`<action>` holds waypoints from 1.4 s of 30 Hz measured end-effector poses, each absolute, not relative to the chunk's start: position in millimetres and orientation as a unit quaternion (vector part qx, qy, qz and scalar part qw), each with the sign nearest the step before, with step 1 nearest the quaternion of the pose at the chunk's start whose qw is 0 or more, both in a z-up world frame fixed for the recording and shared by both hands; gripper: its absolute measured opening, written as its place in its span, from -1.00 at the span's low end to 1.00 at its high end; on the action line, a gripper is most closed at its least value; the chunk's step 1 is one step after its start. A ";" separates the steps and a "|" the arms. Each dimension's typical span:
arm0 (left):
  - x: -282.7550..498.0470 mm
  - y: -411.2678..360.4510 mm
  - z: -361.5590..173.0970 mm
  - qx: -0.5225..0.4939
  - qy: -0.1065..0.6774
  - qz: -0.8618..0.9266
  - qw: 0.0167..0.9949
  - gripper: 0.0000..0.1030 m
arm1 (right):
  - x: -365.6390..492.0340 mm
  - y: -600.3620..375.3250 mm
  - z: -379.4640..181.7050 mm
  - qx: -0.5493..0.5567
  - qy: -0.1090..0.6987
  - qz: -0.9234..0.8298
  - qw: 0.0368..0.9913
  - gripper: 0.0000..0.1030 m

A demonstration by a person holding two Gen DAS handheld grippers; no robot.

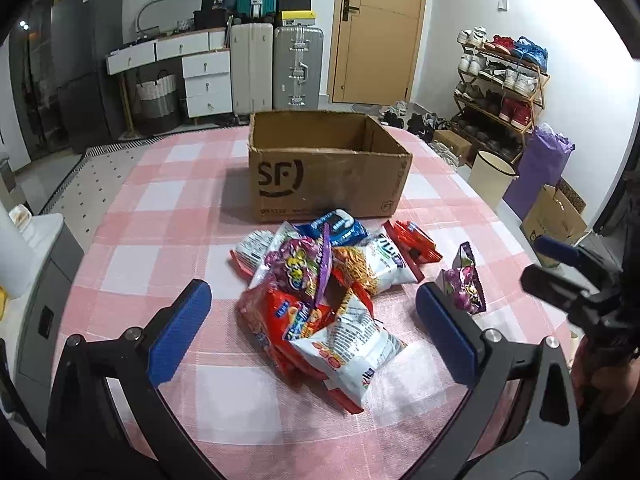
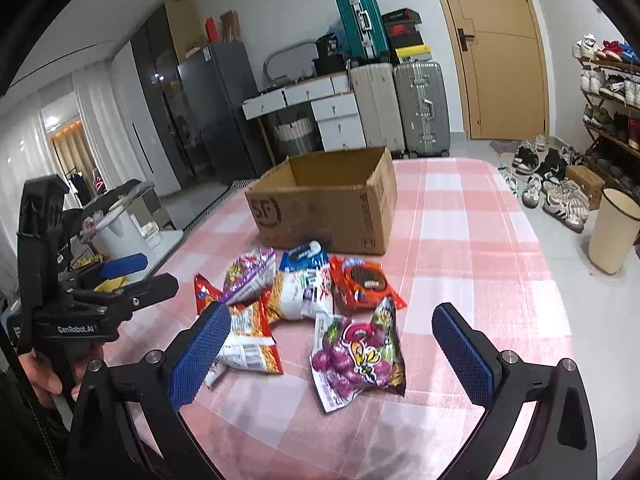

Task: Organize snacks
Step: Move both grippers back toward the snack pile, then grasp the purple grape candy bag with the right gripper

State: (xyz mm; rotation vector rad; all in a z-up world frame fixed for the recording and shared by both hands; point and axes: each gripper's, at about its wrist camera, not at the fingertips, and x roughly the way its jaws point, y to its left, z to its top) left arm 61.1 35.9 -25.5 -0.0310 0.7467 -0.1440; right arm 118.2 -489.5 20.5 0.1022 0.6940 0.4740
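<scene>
A pile of snack bags (image 1: 320, 292) lies on the pink checked tablecloth (image 1: 160, 208), in front of an open, empty cardboard box (image 1: 324, 172) marked SF. My left gripper (image 1: 312, 300) is open and empty, its blue pads either side of the pile's near end. A separate purple candy bag (image 2: 356, 356) lies right of the pile; it also shows in the left wrist view (image 1: 464, 280). My right gripper (image 2: 332, 320) is open and empty, hovering just short of that purple bag. The box (image 2: 328, 204) stands behind the pile (image 2: 296, 292). The left gripper (image 2: 120, 276) shows at the left.
The table's right edge drops to the floor, where a cream bin (image 2: 612, 232), scattered shoes (image 2: 560, 196) and a shoe rack (image 1: 504, 92) stand. Suitcases (image 1: 276, 68), white drawers (image 1: 204, 76) and a wooden door (image 1: 376, 28) are behind the table.
</scene>
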 end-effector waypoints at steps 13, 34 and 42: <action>73.0 32.0 -65.9 -0.021 0.394 -0.076 0.916 0.98 | 143.3 -481.4 -35.8 0.043 0.394 0.222 0.891 0.99; 92.3 41.5 -100.6 -0.048 0.431 -0.089 0.897 0.98 | 187.9 -473.7 -80.9 0.052 0.451 0.206 0.867 0.94; 92.7 37.3 -103.7 -0.046 0.435 -0.092 0.894 0.98 | 185.9 -473.7 -85.4 0.064 0.457 0.212 0.862 0.50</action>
